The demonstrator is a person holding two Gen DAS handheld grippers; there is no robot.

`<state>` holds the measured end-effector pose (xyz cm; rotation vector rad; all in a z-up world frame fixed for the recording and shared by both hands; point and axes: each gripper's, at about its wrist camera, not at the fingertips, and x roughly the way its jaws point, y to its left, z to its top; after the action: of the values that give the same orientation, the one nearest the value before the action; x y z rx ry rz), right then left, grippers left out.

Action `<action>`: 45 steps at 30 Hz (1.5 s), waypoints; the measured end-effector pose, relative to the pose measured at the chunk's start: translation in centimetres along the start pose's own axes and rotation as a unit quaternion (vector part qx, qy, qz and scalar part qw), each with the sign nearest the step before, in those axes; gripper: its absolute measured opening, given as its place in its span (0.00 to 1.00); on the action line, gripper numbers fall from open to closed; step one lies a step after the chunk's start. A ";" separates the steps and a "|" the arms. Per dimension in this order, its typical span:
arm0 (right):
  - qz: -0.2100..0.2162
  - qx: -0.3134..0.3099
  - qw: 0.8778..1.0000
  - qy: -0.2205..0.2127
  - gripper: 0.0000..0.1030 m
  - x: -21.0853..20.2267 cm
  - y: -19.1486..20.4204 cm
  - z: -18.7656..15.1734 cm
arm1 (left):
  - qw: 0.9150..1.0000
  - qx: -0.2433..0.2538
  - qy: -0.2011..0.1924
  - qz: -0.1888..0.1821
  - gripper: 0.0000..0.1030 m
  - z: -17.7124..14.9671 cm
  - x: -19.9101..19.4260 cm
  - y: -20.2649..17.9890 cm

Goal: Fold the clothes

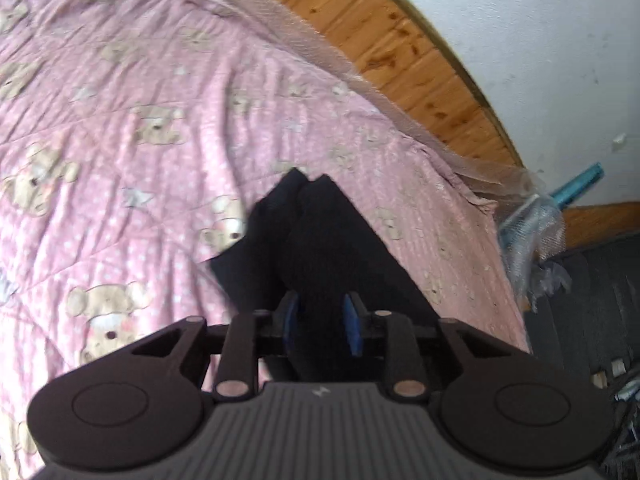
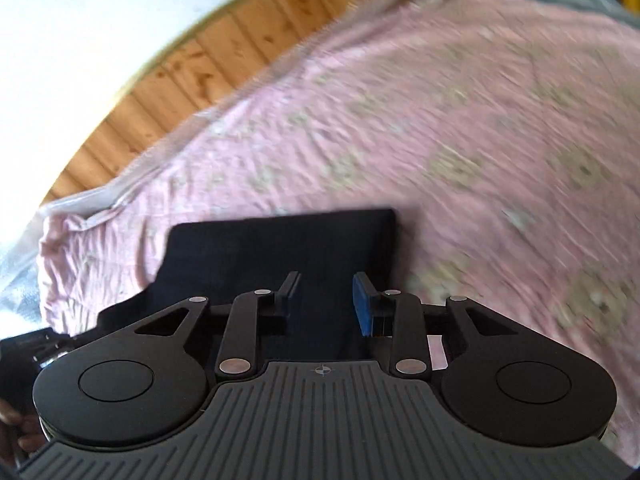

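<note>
Overhead, the left wrist view looks down on a bed with a pink quilt [image 1: 160,100], its cotton crinkled and stitched in lines, printed with beige teddy bears and white stars. One dark garment [image 1: 320,240], smooth and matte, hangs in front of the camera in two soft vertical folds that end in pointed corners. The left gripper [image 1: 322,320] has two black fingers with blue pads [image 1: 354,326], set narrowly apart; the dark cloth runs between them, but whether the pads press on it cannot be told. Beyond the quilt's edge runs a strip of knotty wood panelling [image 1: 400,32] under a white wall [image 1: 540,40]. Crumpled clear plastic [image 1: 532,232] sits at the bed's corner.

Next, the right wrist view is blurred. The same garment [image 2: 280,248] shows as one flat, roughly rectangular panel lying on the quilt [image 2: 480,120] near its edge. The right gripper [image 2: 326,304] has its two fingers narrowly apart above the cloth; whether they pinch it cannot be told. Wood panelling [image 2: 200,64] and wall [image 2: 80,20] curve across the top left. Fingers [image 2: 24,432] of a hand show at the lower left edge.
</note>
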<state>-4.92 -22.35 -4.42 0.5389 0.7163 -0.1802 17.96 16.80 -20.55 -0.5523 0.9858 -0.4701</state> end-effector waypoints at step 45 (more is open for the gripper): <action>0.068 0.190 0.976 0.082 0.02 -1.6 -2.0 -7.3 | 0.997 0.022 0.051 0.061 0.23 -1.6 4.0 1.9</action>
<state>-10.97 -20.22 -8.74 0.9749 0.8061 -0.1458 18.64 15.49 -24.98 -0.4301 1.0981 -0.4133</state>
